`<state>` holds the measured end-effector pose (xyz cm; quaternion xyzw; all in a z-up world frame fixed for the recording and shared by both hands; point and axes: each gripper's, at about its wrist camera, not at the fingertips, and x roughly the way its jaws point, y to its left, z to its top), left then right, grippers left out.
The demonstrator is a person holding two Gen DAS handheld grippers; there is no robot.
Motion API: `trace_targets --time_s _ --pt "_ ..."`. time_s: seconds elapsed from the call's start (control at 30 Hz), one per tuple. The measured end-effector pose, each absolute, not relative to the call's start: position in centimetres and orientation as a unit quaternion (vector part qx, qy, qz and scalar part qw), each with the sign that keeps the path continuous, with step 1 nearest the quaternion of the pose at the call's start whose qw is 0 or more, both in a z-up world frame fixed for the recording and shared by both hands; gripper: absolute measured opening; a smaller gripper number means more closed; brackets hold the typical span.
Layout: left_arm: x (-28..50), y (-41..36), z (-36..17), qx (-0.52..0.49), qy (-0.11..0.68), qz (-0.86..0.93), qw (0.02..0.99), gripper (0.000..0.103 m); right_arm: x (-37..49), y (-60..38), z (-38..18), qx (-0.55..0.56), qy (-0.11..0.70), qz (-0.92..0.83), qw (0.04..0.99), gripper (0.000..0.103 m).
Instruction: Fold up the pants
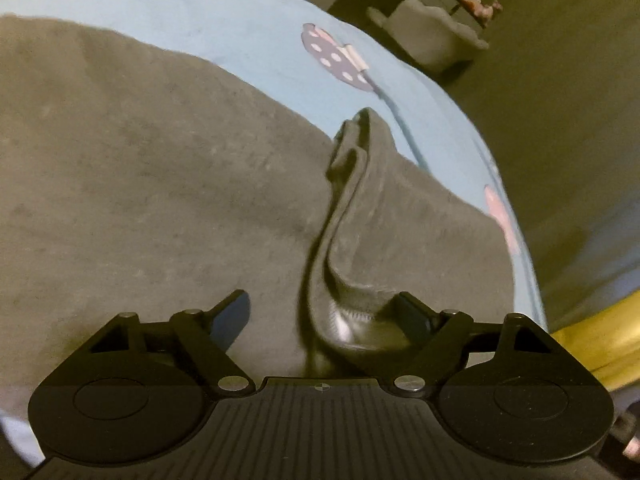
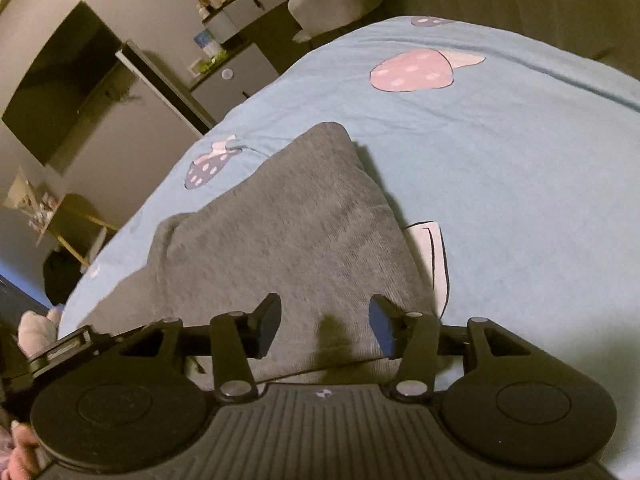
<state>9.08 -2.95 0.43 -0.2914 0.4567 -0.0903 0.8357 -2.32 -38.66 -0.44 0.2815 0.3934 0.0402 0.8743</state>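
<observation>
clearly the pants are soft, limp grey knit, lying spread on the blue bed, so they will sag unless taken at a thick edge like the raised ridge. left gripper and right gripper both hover with jaws apart, holding nothing.

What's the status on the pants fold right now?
Left tongs open, raised fabric ridge between them. Right tongs open over the grey pants, nothing gripped. Pants lying on the blue bedspread. Nothing in the way.
</observation>
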Motion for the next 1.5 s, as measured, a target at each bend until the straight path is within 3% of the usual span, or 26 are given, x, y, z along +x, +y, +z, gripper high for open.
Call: trace_targets --time_s 0.1,0.23,0.33,0.43,0.47,0.5,0.57,0.63,0.67,0.7,0.83,1.03,1.5 --pt "9.7 -2.5 0.3 -0.334 0.461 -0.103 0.815 0.075 -2.4 -38.8 -0.5 0.292 0.391 0.044 0.872 0.05" --pt "9.8 -0.9 0.1 -0.418 0.455 -0.117 0.777 0.076 -2.4 -38.9 -0.6 0.303 0.389 0.048 0.869 0.053" --pt "9.8 -0.7 0.1 -0.406 0.463 -0.1 0.782 0.083 -2.2 -39.0 -0.8 0.309 0.391 0.048 0.866 0.054" --pt "10.2 -1.6 -0.8 -0.383 0.484 -0.096 0.781 0.082 -2.2 -39.0 -0.9 0.314 0.39 0.047 0.864 0.054" --pt "10.4 -1.9 -1.0 -0.384 0.486 -0.102 0.778 0.074 -2.2 -39.0 -0.9 0.315 0.39 0.047 0.864 0.054" --pt "10.5 -2.2 -1.1 -0.388 0.489 -0.108 0.774 0.057 -2.2 -39.0 -0.9 0.315 0.389 0.047 0.864 0.054" --pt "10.9 -2.6 -1.7 -0.394 0.502 -0.112 0.762 0.052 -2.3 -39.0 -0.8 0.314 0.388 0.046 0.865 0.054" --pt "11.2 -2.7 -2.2 -0.396 0.502 -0.105 0.762 0.035 -2.3 -38.9 -0.8 0.313 0.387 0.047 0.866 0.054" --pt "11.3 -2.6 -2.5 -0.4 0.508 -0.093 0.758 0.021 -2.3 -38.9 -0.8 0.314 0.387 0.048 0.866 0.055" --pt "11.1 -2.3 -2.6 -0.411 0.505 -0.094 0.753 0.019 -2.3 -38.9 -0.8 0.315 0.386 0.05 0.866 0.056" --pt "10.0 -2.9 -0.9 -0.366 0.483 -0.104 0.789 0.016 -2.6 -38.9 -0.4 0.317 0.372 0.059 0.87 0.068" --pt "9.6 -4.3 1.9 -0.308 0.464 -0.113 0.823 0.015 -2.8 -38.7 -0.1 0.305 0.366 0.053 0.878 0.068" --pt "9.2 -2.8 2.5 -0.31 0.457 -0.108 0.827 0.014 -3.0 -39.4 0.2 0.304 0.35 0.048 0.885 0.07"
